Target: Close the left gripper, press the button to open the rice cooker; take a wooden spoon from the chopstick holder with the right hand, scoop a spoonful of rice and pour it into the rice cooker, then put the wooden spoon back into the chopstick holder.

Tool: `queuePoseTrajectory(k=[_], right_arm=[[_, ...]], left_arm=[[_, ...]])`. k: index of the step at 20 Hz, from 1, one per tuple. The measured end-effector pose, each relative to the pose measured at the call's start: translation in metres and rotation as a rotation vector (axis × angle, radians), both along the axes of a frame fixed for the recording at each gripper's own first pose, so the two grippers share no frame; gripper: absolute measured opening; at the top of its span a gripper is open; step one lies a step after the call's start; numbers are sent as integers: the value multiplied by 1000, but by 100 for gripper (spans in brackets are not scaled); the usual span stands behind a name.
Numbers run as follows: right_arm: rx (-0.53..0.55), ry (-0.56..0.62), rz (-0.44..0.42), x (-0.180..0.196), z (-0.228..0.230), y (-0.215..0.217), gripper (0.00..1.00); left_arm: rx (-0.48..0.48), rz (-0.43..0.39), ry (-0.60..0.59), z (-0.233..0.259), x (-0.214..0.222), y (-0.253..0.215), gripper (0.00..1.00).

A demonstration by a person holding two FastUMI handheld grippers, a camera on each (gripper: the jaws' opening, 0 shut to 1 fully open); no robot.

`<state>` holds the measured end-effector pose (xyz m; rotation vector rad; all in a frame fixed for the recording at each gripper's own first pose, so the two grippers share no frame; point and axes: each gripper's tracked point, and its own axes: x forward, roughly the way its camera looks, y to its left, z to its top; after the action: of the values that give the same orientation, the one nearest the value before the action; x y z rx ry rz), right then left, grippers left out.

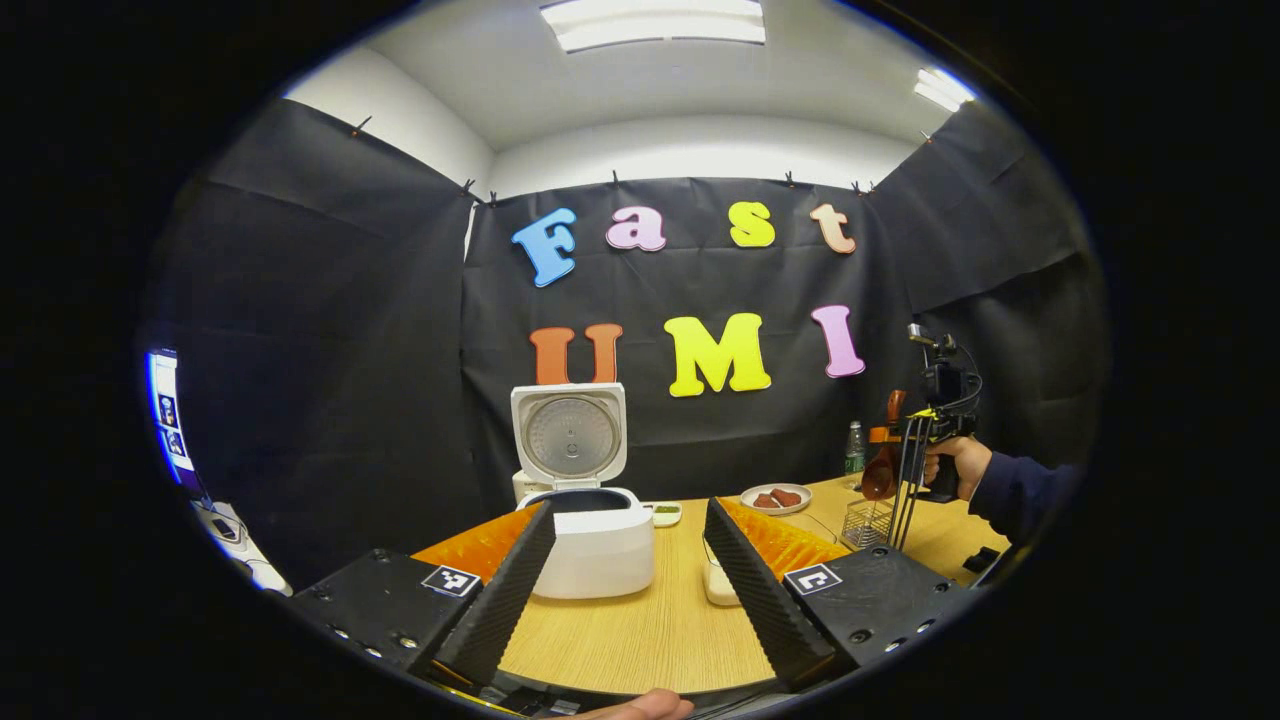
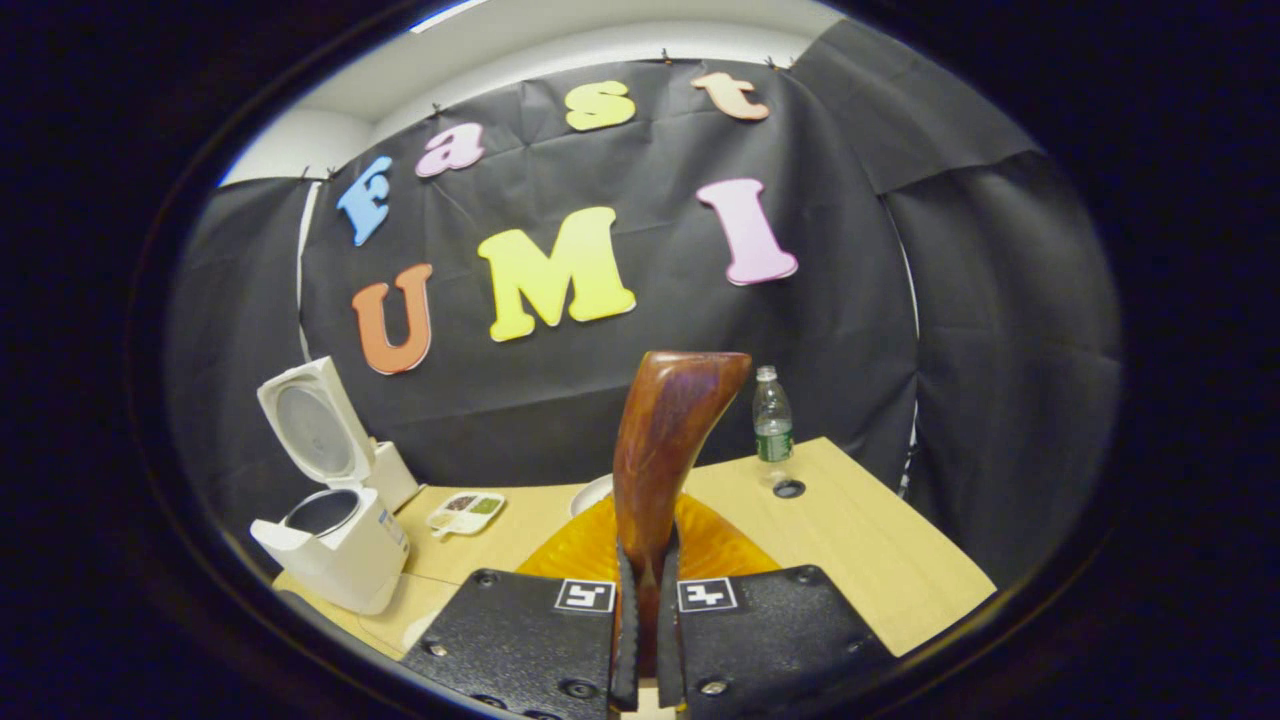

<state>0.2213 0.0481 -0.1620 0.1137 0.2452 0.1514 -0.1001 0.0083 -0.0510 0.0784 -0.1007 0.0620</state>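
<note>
**Spoon in the right gripper, scooping was next**

The rice cooker stood on the counter with its lid up, so the button step looked finished. In the left gripper view, the left gripper was held low with its fingers spread wide, the cooker between them and a little farther away, at about 12 o'clock.

In the right gripper view, the right gripper was pressed together on the handle of the wooden spoon, which rose from the fingers toward 12 o'clock. In the left gripper view this spoon hung in the air at about 3 o'clock, above the wire chopstick holder and apart from it. The step in hand appeared to be taking the spoon out.

The next move probably called for turning the bowl of the spoon downward and bringing it to the rice. A small white container stood just beside the cooker; whether it held rice could not be told.
</note>
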Motion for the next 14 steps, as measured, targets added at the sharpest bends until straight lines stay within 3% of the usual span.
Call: queuePoseTrajectory(k=[1,2,8,14], right_arm=[[-33,-14,9,-4,4,10,12],[-67,-28,15,-9,7,20,9],[-168,-35,96,-32,-5,95,10],[-139,23,164,-35,-41,150,12]], left_arm=[[-1,3,1,-1,-2,3,95],[-2,7,4,-2,-4,4,95],[-24,43,-10,3,-13,23,95],[-40,58,9,-7,-16,36,95]])
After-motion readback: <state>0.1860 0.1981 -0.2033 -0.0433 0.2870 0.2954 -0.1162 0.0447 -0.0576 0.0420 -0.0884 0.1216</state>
